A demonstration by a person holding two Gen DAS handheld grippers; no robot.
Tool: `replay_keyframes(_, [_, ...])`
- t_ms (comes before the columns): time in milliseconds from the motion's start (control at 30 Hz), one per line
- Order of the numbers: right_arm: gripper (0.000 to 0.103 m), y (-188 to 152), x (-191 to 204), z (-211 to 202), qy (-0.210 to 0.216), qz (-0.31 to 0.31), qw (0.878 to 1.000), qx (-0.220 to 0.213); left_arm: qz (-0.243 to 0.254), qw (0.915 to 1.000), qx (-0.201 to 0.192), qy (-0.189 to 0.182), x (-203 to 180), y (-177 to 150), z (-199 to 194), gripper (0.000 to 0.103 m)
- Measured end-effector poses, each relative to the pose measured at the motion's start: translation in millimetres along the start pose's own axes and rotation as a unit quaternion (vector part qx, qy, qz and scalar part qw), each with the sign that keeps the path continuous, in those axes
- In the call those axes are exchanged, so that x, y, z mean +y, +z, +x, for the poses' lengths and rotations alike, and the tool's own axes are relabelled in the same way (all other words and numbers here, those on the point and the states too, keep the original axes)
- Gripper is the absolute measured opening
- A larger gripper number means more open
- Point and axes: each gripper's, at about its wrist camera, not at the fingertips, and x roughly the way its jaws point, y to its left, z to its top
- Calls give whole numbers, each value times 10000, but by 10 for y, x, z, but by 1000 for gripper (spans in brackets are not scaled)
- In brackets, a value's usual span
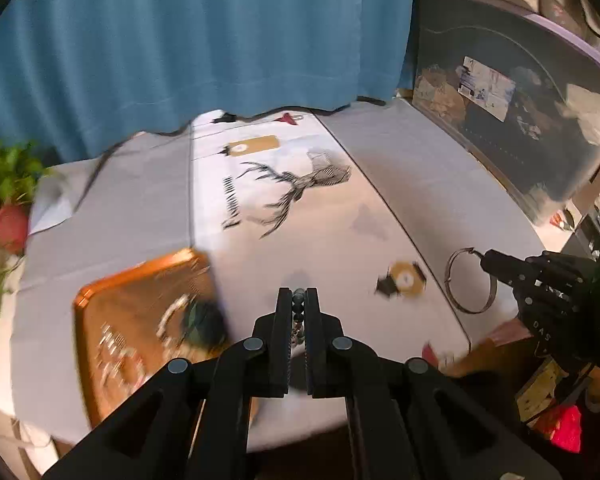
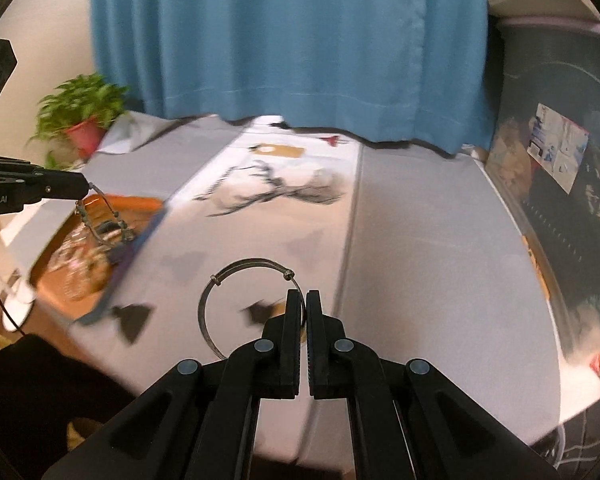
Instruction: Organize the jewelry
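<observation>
My left gripper [image 1: 299, 294] is shut on a beaded bracelet [image 1: 298, 312], its dark beads pinched between the fingers. In the right wrist view the same bracelet [image 2: 100, 220] hangs from the left gripper [image 2: 85, 186] above an orange tray [image 2: 66, 256] holding several pieces of jewelry. The tray [image 1: 112, 312] lies at the lower left in the left wrist view. My right gripper [image 2: 304, 294] is shut on a thin silver bangle [image 2: 220, 280], held above the tablecloth. It also shows in the left wrist view, where the right gripper [image 1: 485, 258] holds the bangle [image 1: 460, 284].
A grey and white tablecloth with a deer print [image 1: 296, 192] covers the table. A potted plant [image 2: 82, 114] stands at the far left. A blue curtain [image 2: 292, 48] hangs behind. A dark storage bin [image 1: 512, 120] flanks the right edge. A black cable [image 1: 100, 168] lies at the back.
</observation>
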Motion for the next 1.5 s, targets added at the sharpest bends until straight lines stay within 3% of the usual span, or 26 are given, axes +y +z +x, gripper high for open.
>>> replay_keyframes(300, [3, -525, 849, -480, 519, -236, 9978, 337, -224, 9995, -35, 225, 129, -948, -709, 4])
replay_keyframes(533, [3, -767, 1421, -719, 818, -615, 9937, 452, -565, 9981, -60, 230, 334, -1435, -945, 4])
replay_keyframes(700, [3, -578, 1705, -553, 933, -827, 9911, 461, -829, 9958, -67, 377, 685, -1446, -880, 4])
replay_keyframes(867, [3, -145, 1921, -164, 1116, -826, 9896, 368, -1030, 9925, -144, 640, 1090, -1255, -686, 4])
replay_keyframes(1067, [3, 304, 2242, 410, 1262, -934, 9873, 253, -1125, 9893, -186, 910, 1481, -941, -304, 4])
replay_keyframes(1267, [4, 485, 2448, 890, 1344, -983, 9855, 322, -1176, 9870, -171, 1080, 1733, -776, 92, 5])
replay_keyframes(1300, [5, 492, 2482, 973, 1359, -1032, 9847, 360, -1220, 9853, -220, 1179, 1779, -770, 149, 8])
replay_keyframes(1367, [15, 485, 2520, 1113, 1241, -1087, 9849, 534, -1307, 9838, -87, 1220, 1846, -765, 242, 46])
replay_keyframes(1400, [22, 466, 2527, 1189, 1041, -1111, 9860, 677, -1387, 9814, 43, 1324, 1886, -765, 285, 89])
replay_keyframes(1433, [38, 441, 2519, 1234, 942, -1096, 9867, 746, -1446, 9779, -1, 1512, 1906, -779, 283, 98])
replay_keyframes(1467, [53, 413, 2501, 1242, 944, -1047, 9872, 743, -1454, 9760, -157, 1612, 1910, -798, 250, 98])
replay_keyframes(1500, [58, 387, 2476, 1228, 942, -1015, 9878, 719, -1430, 9758, -284, 1631, 1910, -819, 221, 98])
